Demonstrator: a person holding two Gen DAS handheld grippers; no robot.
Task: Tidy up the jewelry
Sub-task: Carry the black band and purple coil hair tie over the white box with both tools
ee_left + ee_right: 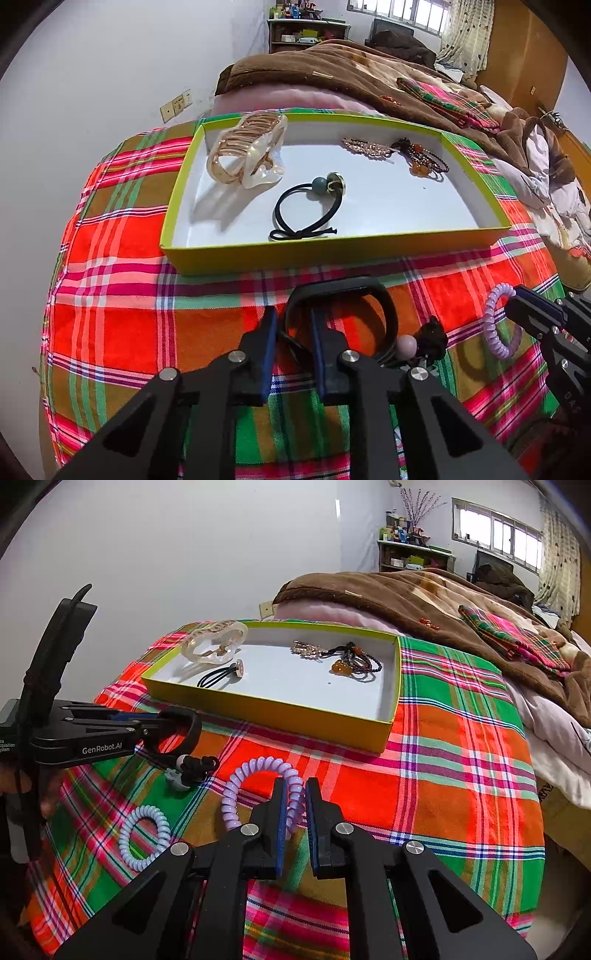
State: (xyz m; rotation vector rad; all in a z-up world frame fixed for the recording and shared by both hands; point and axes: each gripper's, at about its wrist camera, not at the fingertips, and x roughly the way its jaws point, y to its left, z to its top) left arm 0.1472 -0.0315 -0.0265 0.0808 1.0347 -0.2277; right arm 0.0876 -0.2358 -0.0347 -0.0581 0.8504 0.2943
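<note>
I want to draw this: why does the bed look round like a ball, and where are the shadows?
Left wrist view: the fisheye lens bends the plaid cloth into a dome; the big hair claw casts a soft shadow toward the camera in the tray. Right wrist view: same bending, bright window glare top right.

Two black handheld grippers with blue finger pads. The left gripper (293,325) fills the lower centre of its own view, its jaws narrowed around one side of a black bangle (373,295). The right gripper (295,797) sits low centre in its view, jaws nearly closed on a lilac coil hair tie (258,775). Fingers of a hand (48,794) show at the left edge.
</note>
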